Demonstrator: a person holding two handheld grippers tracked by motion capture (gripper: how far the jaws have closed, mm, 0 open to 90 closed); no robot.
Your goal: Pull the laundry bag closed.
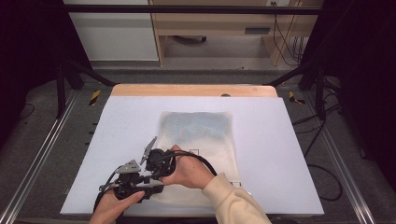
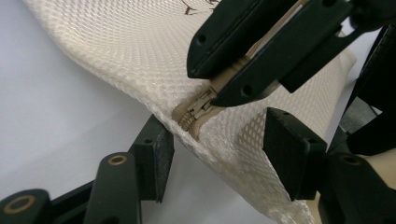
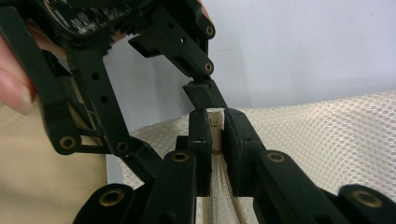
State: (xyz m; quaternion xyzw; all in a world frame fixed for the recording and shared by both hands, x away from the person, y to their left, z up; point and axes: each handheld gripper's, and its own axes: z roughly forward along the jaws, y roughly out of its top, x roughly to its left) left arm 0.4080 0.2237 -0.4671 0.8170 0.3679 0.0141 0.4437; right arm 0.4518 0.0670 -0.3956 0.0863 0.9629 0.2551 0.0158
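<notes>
A cream mesh bag (image 1: 201, 135) lies flat on the white mat (image 1: 116, 121), and its near left corner is lifted. My right gripper (image 3: 215, 121) is shut on the beige zipper (image 3: 216, 140) at that corner. The left gripper view shows those same jaws (image 2: 217, 77) pinching the zipper (image 2: 198, 109) just above its end. My left gripper (image 2: 219, 149) stands open, its two pads on either side of the bag's corner edge with gaps showing. From above, both grippers (image 1: 152, 184) (image 1: 154, 168) meet at the bag's near left corner, with the right forearm crossing over the bag.
The mat covers a wooden table (image 1: 196, 89) with a metal frame rail (image 1: 37, 158) along the left. Cables (image 1: 322, 182) run on the floor at the right. A cabinet (image 1: 210, 28) stands beyond the far edge.
</notes>
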